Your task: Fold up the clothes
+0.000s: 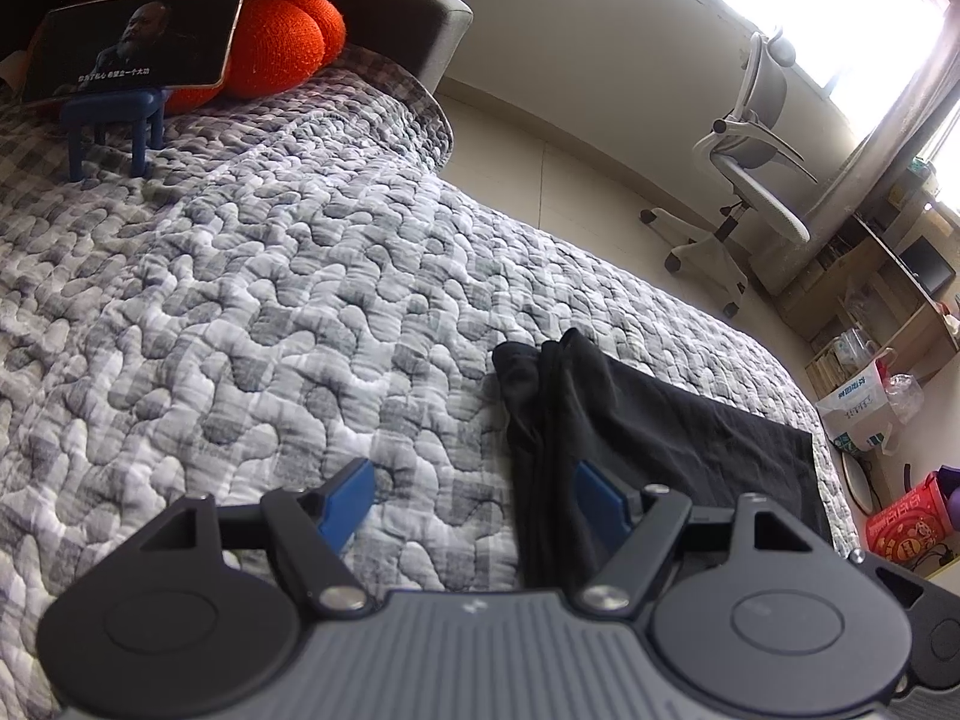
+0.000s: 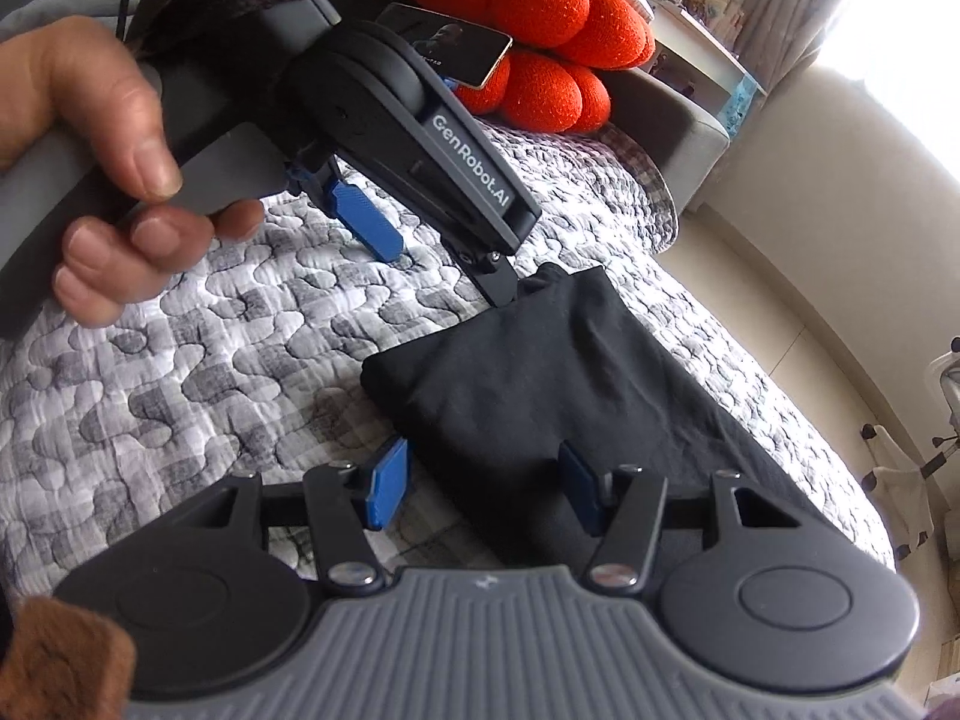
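Note:
A black garment [image 2: 540,360], folded into a rough rectangle, lies flat on the grey quilted bed [image 2: 180,360]. My right gripper [image 2: 483,489] hovers open over the garment's near edge. The cloth passes under the gap and the blue pads [image 2: 387,492] do not press on it. A hand [image 2: 102,138] holds my left gripper [image 2: 444,258] at the garment's far corner. In the left wrist view the left gripper [image 1: 474,498] is open. Its right pad [image 1: 600,498] stands over the bunched edge of the black garment [image 1: 660,420] and its left pad over the quilt [image 1: 240,300].
A phone on a small blue stand [image 1: 129,45] and an orange cushion [image 1: 282,42] sit at the head of the bed. Beyond the bed's edge are an office chair [image 1: 750,138], a white bag [image 1: 858,402] and a red box [image 1: 906,531]. Something brown and furry [image 2: 60,660] is at the lower left.

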`<state>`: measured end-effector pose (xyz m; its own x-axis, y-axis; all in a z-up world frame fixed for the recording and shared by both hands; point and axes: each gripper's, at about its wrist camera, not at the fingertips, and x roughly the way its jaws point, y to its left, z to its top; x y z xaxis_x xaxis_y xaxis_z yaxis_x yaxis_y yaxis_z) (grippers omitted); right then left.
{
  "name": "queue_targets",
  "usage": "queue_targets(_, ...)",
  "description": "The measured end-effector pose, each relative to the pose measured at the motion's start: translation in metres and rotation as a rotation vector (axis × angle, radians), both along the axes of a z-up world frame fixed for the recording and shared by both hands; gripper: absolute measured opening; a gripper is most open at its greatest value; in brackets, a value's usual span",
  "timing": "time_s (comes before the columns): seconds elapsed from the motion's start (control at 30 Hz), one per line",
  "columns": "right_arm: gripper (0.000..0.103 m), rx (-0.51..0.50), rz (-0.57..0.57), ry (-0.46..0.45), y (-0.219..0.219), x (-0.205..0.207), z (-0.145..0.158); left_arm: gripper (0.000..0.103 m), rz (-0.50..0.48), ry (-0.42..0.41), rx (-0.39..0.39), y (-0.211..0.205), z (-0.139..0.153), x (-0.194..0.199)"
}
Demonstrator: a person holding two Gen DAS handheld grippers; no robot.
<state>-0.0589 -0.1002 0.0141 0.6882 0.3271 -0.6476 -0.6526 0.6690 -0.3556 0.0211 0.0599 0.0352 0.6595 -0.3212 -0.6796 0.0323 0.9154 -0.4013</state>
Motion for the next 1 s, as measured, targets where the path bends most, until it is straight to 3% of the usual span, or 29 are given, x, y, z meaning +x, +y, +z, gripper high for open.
queue_targets(0.23, 0.057, -0.039, 0.066, -0.043, 0.019, -0.007, -0.006, 0.075, 0.003, 0.006, -0.023, 0.004, 0.0, 0.002)
queue_targets(0.33, 0.051, -0.058, 0.083, -0.059, 0.025, -0.007, -0.008, 0.076, 0.001, 0.005, -0.022, 0.004, 0.0, 0.001)
queue_targets(0.4, 0.03, -0.037, 0.076, -0.053, 0.022, -0.005, -0.004, 0.078, -0.008, 0.001, -0.023, 0.003, 0.0, 0.001)
queue_targets(0.5, 0.013, -0.004, 0.063, -0.044, 0.017, -0.002, 0.003, 0.081, -0.017, 0.004, -0.044, 0.003, 0.0, 0.001)
queue_targets(0.57, 0.012, 0.043, 0.03, -0.053, 0.01, -0.001, 0.01, 0.082, -0.016, 0.026, -0.104, 0.007, -0.001, 0.001)
queue_targets(0.73, 0.01, 0.091, -0.011, -0.088, 0.005, 0.0, 0.019, 0.086, -0.003, 0.11, -0.35, 0.022, -0.012, 0.001)
queue_targets(1.0, 0.009, 0.116, -0.03, -0.104, 0.001, 0.003, 0.027, 0.091, -0.003, 0.117, -0.443, 0.01, -0.015, -0.003)
